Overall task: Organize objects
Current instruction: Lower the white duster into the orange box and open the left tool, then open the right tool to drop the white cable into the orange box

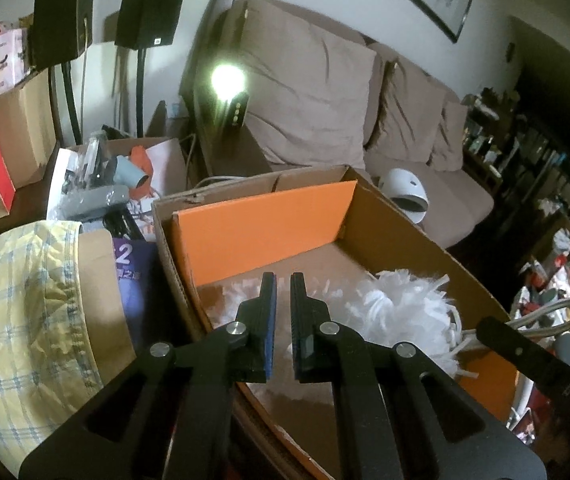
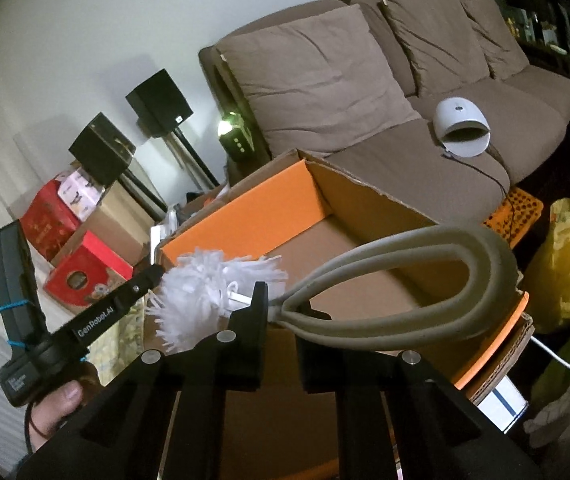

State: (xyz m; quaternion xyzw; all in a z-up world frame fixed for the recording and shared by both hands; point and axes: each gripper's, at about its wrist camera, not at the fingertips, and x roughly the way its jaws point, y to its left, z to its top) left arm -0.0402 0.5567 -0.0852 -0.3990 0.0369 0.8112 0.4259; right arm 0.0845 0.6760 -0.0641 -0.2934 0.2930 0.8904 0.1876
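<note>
While the right gripper [image 2: 281, 316] clamps the duster [image 2: 201, 300] handle, its fluffy head points into the box [image 2: 365, 208]; left gripper [image 1: 283, 320] closed, empty.

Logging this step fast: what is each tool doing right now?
Left tool: closed, holding nothing, over the cardboard box.
Right tool: closed on the duster, where its grey loop handle starts.
</note>
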